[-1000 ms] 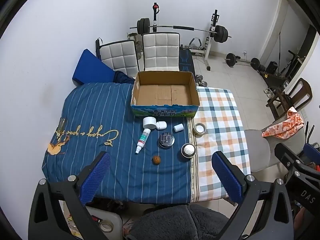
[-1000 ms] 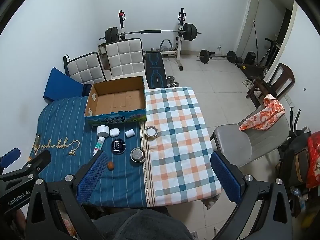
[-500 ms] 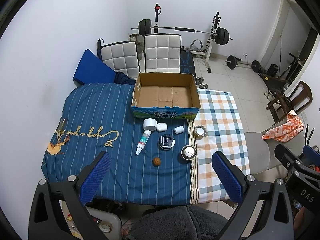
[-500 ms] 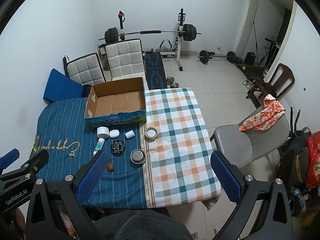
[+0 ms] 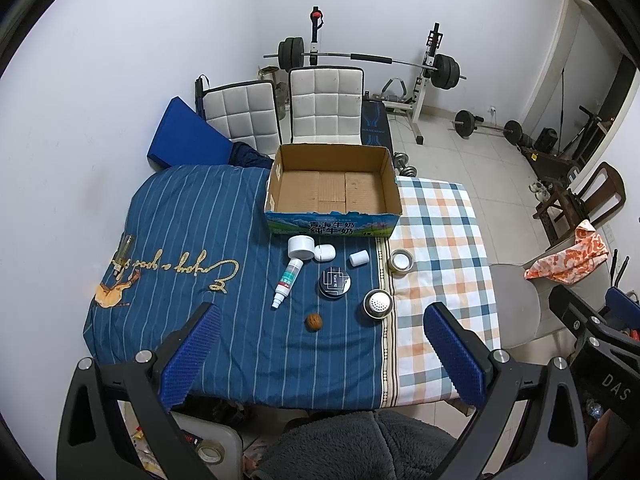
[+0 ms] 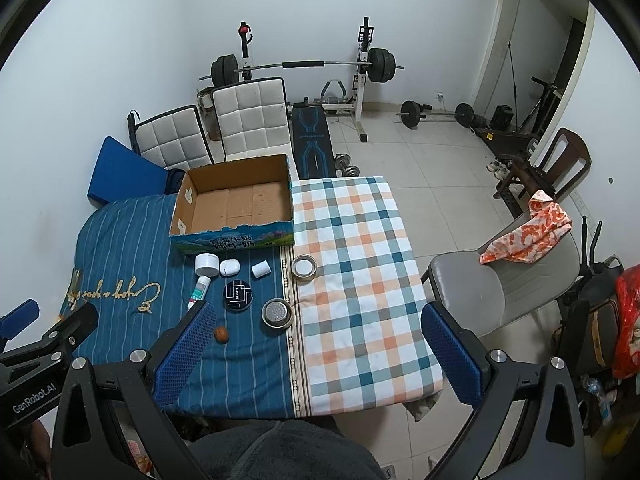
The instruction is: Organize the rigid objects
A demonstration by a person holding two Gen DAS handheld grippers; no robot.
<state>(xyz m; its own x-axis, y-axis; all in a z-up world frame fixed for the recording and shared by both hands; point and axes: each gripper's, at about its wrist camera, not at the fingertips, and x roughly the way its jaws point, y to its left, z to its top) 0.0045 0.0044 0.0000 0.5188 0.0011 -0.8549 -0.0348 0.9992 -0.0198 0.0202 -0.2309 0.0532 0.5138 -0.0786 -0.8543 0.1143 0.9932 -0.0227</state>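
An open, empty cardboard box (image 5: 333, 188) (image 6: 236, 204) stands at the far side of the cloth-covered table. In front of it lie several small items: a white jar (image 5: 301, 246), a white case (image 5: 324, 252), a small white cylinder (image 5: 359, 258), a tape roll (image 5: 401, 261), a white tube (image 5: 287, 283), a black round tin (image 5: 335, 283) (image 6: 238, 295), a metal strainer lid (image 5: 377, 304) (image 6: 276, 313) and a walnut (image 5: 313, 322) (image 6: 221, 334). My left gripper (image 5: 320, 356) and right gripper (image 6: 316, 356) are open, empty, high above the near table edge.
The table carries a blue striped cloth (image 5: 192, 240) and a plaid cloth (image 6: 356, 264). Two white chairs (image 5: 324, 108) and a weight bench stand behind it. A grey chair with an orange cloth (image 6: 528, 236) stands at the right.
Both grippers have pulled back and up a little, so the table looks slightly farther away. Nothing on the table has moved.
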